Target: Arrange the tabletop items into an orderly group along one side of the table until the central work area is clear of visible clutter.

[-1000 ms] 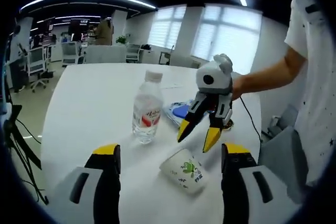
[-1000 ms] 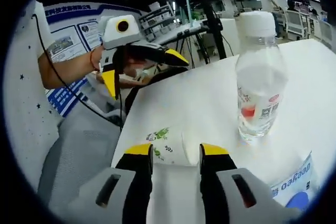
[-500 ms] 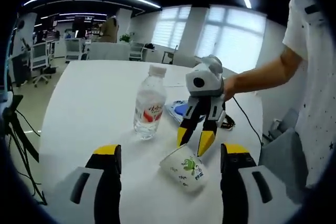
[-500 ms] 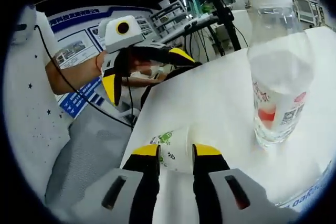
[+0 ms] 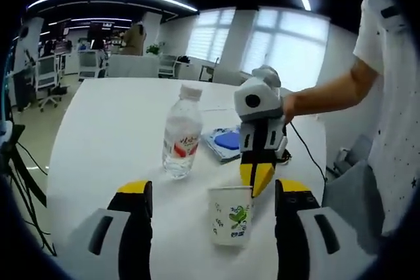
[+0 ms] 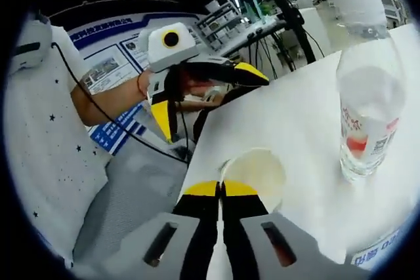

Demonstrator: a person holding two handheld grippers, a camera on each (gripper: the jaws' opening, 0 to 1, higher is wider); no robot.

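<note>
Cup [image 5: 231,215] of paper, printed with green leaves, stands upright and mouth-up on the white table [image 5: 111,129], near the edge closest to the person; the right gripper [image 5: 255,176] pinches its rim, jaws drawn together on the cup wall, as the right gripper view shows with the two yellow tips nearly meeting over the rim [image 6: 252,170]; the left gripper [image 5: 209,191] hangs just short of the cup with its jaws spread wide and nothing between them, and it appears again in the right gripper view [image 6: 197,90], spread and clear of the table.

By my judgement the tidying is only at its start; the cup is righted but not yet placed with the rest; the bottle [image 5: 181,135], clear plastic with a red label and white cap, stands a little apart, toward the middle of the table; a blue and white packet [image 5: 225,142] lies flat beyond the cup, near the bottle; all three remain to be drawn into one row at a side.

Count: one cup; one bottle; one packet; two grippers.
</note>
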